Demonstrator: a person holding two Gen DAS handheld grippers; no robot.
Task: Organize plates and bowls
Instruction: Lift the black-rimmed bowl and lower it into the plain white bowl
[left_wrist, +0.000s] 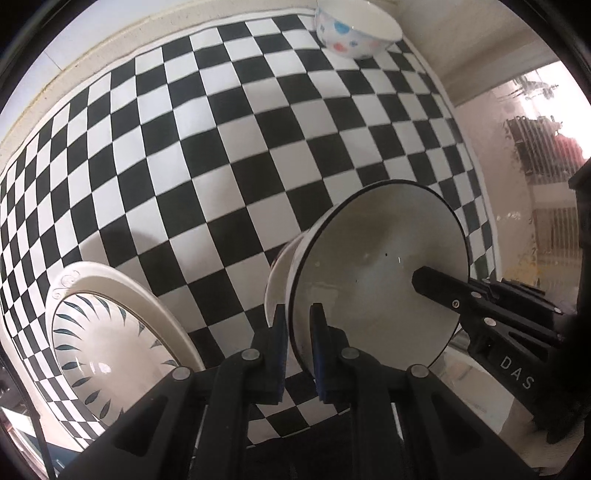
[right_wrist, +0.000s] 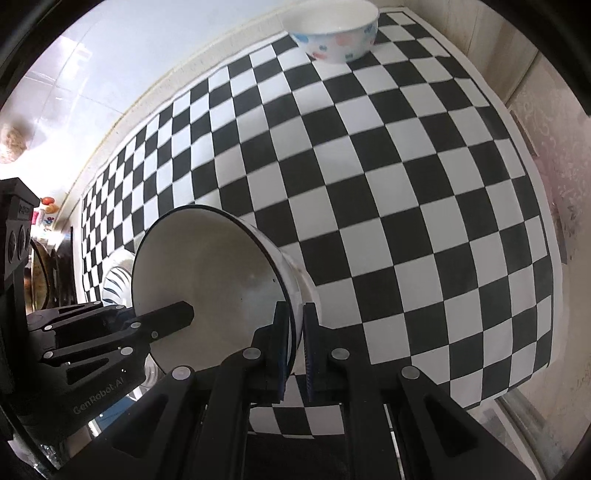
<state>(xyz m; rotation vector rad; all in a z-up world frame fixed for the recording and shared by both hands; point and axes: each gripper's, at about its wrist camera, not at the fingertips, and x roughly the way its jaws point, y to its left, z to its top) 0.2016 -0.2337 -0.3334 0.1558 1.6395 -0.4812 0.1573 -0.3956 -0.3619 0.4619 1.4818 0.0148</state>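
Note:
Both grippers hold one white bowl with a thin dark rim (left_wrist: 376, 266) (right_wrist: 210, 280), tilted on edge above the checkered cloth. My left gripper (left_wrist: 299, 314) is shut on its rim wall, one pad inside and one outside. My right gripper (right_wrist: 295, 310) is shut on the opposite side of the same rim. Each view shows the other gripper's inner finger (left_wrist: 428, 280) (right_wrist: 173, 317) reaching into the bowl. A white plate with dark blue leaf marks (left_wrist: 110, 332) (right_wrist: 118, 277) lies on the cloth beside the bowl. A white bowl with blue and pink dots (left_wrist: 354, 29) (right_wrist: 336, 37) stands at the far edge.
The black-and-white checkered cloth (left_wrist: 221, 147) (right_wrist: 406, 184) covers the table. Its edge (right_wrist: 554, 295) drops off at the right in the right wrist view, with floor beyond. A pale wall and ledge (left_wrist: 74, 62) run along the far side.

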